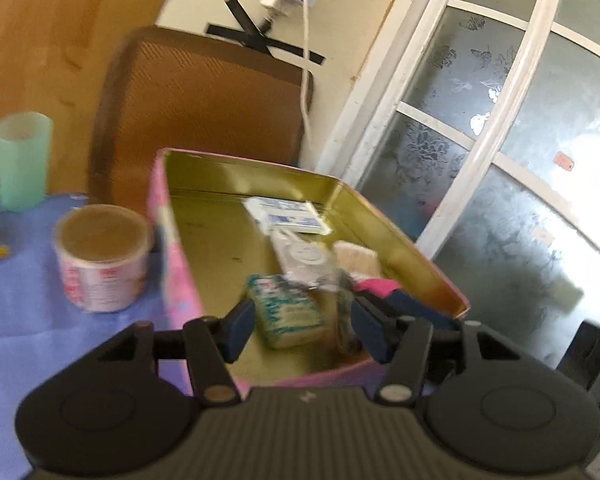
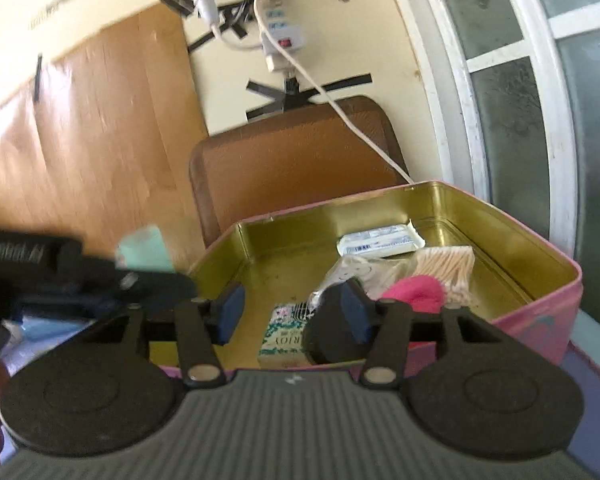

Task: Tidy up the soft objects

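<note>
Table: a blue cloth [image 1: 28, 312] covers it, and a brown chair back [image 1: 204, 120] stands behind it against the wall.
Tin: the pink tin [image 1: 172, 264], gold inside, sits open on the cloth; both claws hang over its near edge, pointing down into it.
Soft objects, place: all those in view lie inside the tin: a white packet [image 2: 380, 242] at the back, a bundle of cotton swabs [image 2: 446, 270] and a clear pouch [image 2: 352, 270] in the middle, a pink soft item [image 2: 414, 294] and a green-printed pack [image 2: 286, 338] nearest the claws.
Left gripper [image 1: 304, 326]: jaws part-open and empty; the green-printed pack [image 1: 288, 312] shows in the gap but lies below on the tin floor, clear of the pads.
Right gripper [image 2: 296, 316]: jaws about half apart, nothing gripped.
Key relation: the pack lies straight ahead of and below both claws, its long axis running away from them, so I judge either could close across its short width; the left looks more squarely centred on it.
Only the left view shows: a lidded paper tub [image 1: 102, 258] and a green mug [image 1: 20, 160] on the cloth left of the tin, still outside it.
Only the right view shows: the left gripper as a blurred dark shape at the tin's left rim, and the swabs' sticks plainly.
</note>
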### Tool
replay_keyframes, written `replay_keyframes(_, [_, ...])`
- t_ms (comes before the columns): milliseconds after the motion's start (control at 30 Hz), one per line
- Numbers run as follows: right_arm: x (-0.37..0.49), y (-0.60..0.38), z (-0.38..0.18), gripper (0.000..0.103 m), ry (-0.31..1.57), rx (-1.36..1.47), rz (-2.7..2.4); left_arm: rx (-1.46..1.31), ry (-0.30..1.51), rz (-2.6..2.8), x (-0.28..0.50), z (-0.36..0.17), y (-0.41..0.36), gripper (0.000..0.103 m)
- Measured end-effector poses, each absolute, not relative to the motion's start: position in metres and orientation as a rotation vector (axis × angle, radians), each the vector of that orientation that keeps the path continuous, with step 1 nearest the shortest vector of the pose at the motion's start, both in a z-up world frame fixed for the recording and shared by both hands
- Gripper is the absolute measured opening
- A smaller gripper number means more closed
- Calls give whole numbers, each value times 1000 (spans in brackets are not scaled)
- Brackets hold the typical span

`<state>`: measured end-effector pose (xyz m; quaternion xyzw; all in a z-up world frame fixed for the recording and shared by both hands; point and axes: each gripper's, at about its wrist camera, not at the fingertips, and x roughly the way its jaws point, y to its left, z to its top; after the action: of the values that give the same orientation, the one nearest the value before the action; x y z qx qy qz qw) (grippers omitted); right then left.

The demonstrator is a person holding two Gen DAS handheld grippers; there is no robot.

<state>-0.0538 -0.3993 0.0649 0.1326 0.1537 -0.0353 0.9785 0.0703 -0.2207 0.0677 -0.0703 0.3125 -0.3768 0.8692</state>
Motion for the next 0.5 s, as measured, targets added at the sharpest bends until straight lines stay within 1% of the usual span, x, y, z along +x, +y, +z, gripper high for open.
replay_keyframes(133, [-57, -387, 66, 54, 280, 243, -41, -135, 648, -725, 58, 62, -183, 55])
replay_keyframes(300, [-54, -364, 72, 53, 287, 247, 59, -117, 646, -602, 42, 48, -119, 55])
replay_keyframes(400, [-45, -336, 79, 53, 312, 235, 169, -146, 655, -478, 45, 38, -67, 55])
replay_keyframes(500, [-23, -300, 83, 54, 385, 249, 300, -163, 648, -302, 54, 28, -17, 55])
